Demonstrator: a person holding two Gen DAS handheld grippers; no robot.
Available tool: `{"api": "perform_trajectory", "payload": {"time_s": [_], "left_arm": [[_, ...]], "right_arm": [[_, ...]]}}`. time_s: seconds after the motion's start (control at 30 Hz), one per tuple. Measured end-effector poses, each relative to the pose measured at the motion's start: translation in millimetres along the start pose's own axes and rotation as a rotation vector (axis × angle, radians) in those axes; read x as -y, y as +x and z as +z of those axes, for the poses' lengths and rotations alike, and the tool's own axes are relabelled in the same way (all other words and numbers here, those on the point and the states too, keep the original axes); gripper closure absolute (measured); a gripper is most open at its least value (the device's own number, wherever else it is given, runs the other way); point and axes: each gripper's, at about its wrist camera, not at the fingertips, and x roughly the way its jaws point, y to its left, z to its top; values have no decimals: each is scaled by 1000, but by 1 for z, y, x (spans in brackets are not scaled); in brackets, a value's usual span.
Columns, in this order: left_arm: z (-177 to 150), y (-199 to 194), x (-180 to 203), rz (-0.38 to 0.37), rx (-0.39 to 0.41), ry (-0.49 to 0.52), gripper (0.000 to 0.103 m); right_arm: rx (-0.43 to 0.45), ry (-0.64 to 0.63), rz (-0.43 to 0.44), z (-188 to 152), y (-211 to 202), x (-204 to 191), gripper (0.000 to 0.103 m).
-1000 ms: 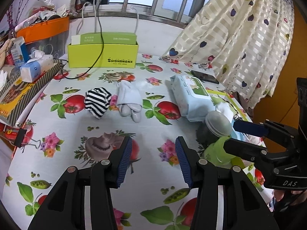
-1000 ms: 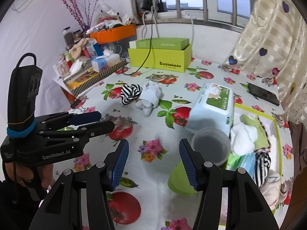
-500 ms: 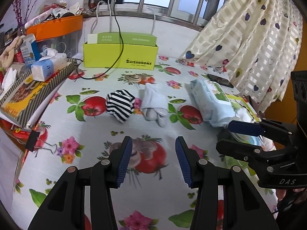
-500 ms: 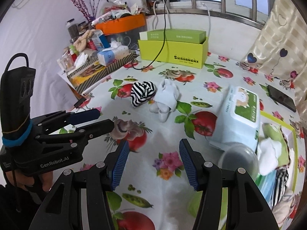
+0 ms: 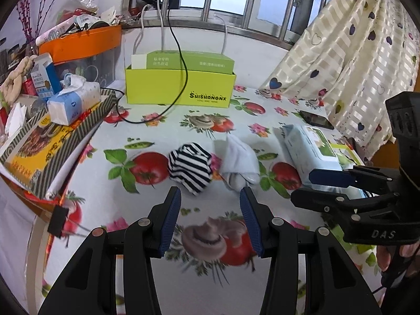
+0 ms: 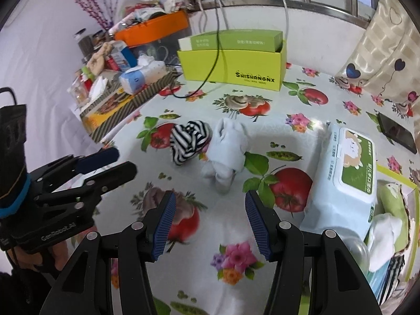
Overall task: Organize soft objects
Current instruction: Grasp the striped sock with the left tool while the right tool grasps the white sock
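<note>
Left gripper and right gripper both spread wide, holding nothing. Striped sock and pale sock lie touching just ahead.

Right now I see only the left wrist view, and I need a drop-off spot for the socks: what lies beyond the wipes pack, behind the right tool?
Observer: A tray with a yellow-green rim, right beside the wipes pack.
Operator: Anything in it?
Observer: Yes: a folded white cloth, a green cloth and a striped piece.
Operator: Is the right tool free?
Observer: Its own view shows the right tool open, with nothing between the pads, pointing toward the white sock.
</note>
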Motion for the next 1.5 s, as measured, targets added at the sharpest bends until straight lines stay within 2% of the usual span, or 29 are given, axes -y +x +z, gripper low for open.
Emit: {"api": "perform_trajectory", "payload": {"time_s": [0.13, 0.3, 0.43, 0.6, 0.83, 0.87, 0.97, 1.27, 1.5], "left_arm": [[11, 11, -10, 3, -5, 9, 55], [20, 32, -16, -18, -32, 22, 55], [26, 49, -21, -29, -53, 16, 55], [30, 65, -31, -30, -70, -11, 55], [31, 80, -38, -38, -82, -33, 55], [31, 83, -39, -41, -85, -33, 55], [31, 89, -38, -40, -96, -29, 55], [33, 109, -31, -43, -131, -24, 55], [29, 128, -23, 7, -161, 4, 55]], "right_arm": [[-17, 25, -9, 12, 12, 5, 48], [-44, 24, -20, 28, 29, 7, 41], [-72, 40, -6, 43, 46, 9, 40], [-114, 104, 12, 58, 73, 17, 40], [-164, 216, -15, 64, 104, 37, 40], [-168, 222, -14, 64, 107, 39, 44], [-173, 227, -5, 62, 111, 40, 67], [-107, 159, -25, 65, 80, 30, 70], [-79, 143, -23, 60, 63, 28, 70]]}}
